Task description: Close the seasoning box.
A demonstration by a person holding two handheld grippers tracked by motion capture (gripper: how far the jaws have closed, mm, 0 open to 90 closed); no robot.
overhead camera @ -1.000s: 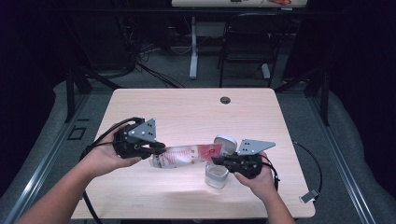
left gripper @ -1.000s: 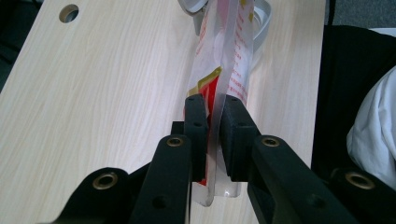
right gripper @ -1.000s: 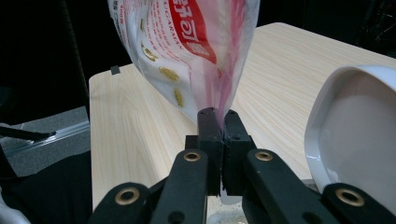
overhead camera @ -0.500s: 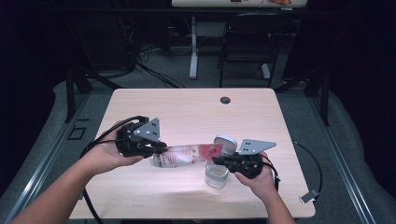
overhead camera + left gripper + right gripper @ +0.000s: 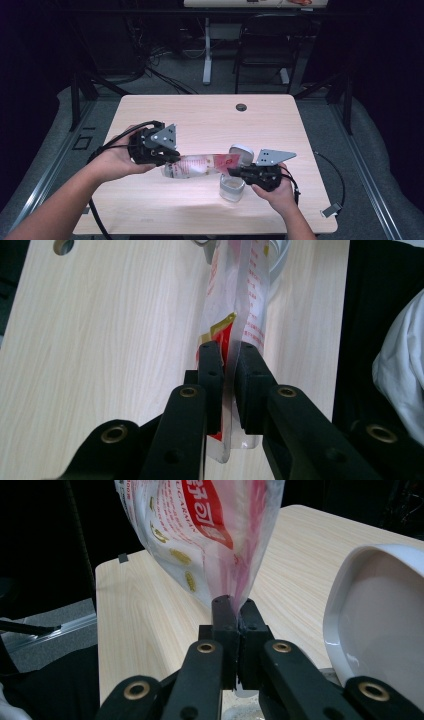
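Holding the bag (image 5: 202, 166) up over the table (image 5: 200, 115), are both hands doing that?

— Yes. The left gripper (image 5: 170, 155) is pinching one end, and the right gripper (image 5: 234, 171) is pinching the other end. Both sets of jaws are closing on plastic, with nothing else between them.

— Which way is the bag lying?

— In the high view it is stretching almost flat, from nine o'clock to three o'clock, dipping a little toward the right hand. It is see-through, with red writing on it.

— What is sitting close by?

— A white bowl (image 5: 241, 152) is sitting just beside the right gripper, at about twelve o'clock from it. A small clear cup (image 5: 232, 188) is standing on the table at six o'clock from that same gripper, right under the bag's low end.

— So which hand is nearer to the cup?

— The right one is much nearer. The left one is staying well apart from it. I am guessing the bag's right end is heading for the cup, so the left hand is the one needing to lift.
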